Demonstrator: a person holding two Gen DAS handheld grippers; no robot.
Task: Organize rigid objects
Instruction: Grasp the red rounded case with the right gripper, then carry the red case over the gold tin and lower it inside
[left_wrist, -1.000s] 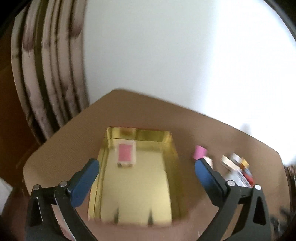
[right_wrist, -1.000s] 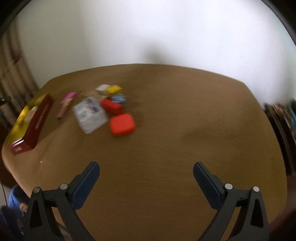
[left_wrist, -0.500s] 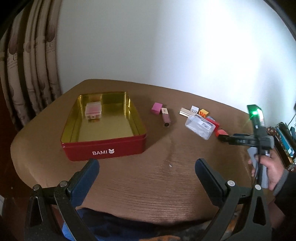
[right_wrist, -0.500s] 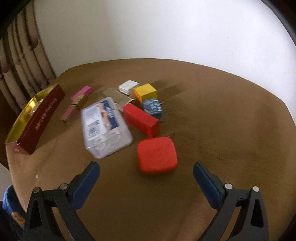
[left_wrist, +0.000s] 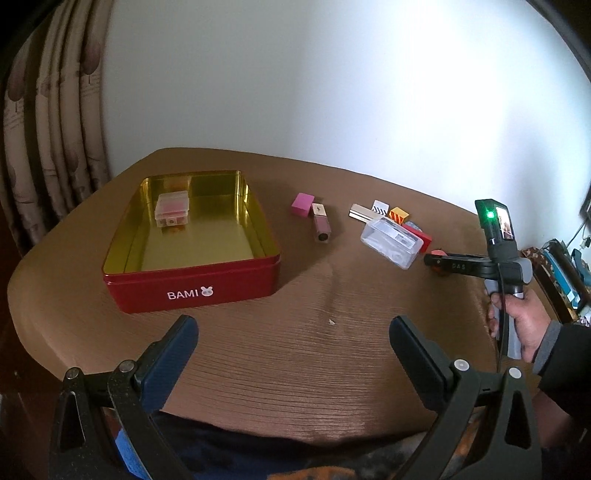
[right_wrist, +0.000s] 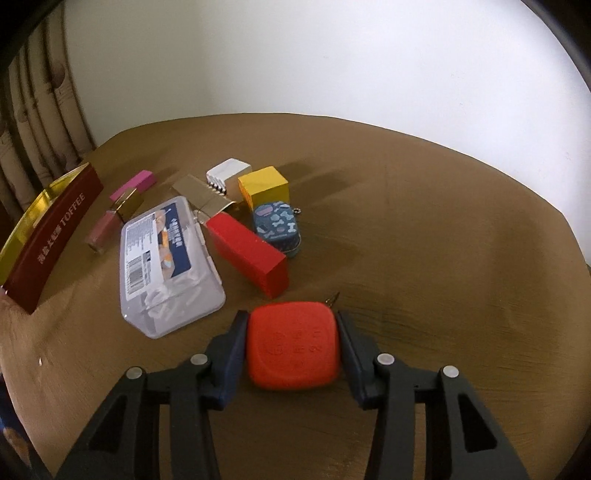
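1. Right now the right gripper has just been closing and its pads sit against both sides of the red case, which rests on the table between them; grip looks made, case not lifted.
2. Key relation: the red tin lies far to the left of the red case, past the whole pile, so the carry likely goes leftward over the clear box.
3. The case is roughly square, no real long axis; its small ring points away from the gripper.
4. Left gripper is wide open, holding nothing, hovering just in front of the tin. It is nearer the tin; the right one is nearer the pile.
5. Inside the tin: one small clear box, at the far left corner.
6. Count right of the tin, outside it: one pink block, one lip gloss tube, one clear box, one gold flat piece, one white block, one yellow cube, one blue patterned tin, one red bar, one red case. Nine total.
7. Risk, my guess: clipping the clear box on the way over.
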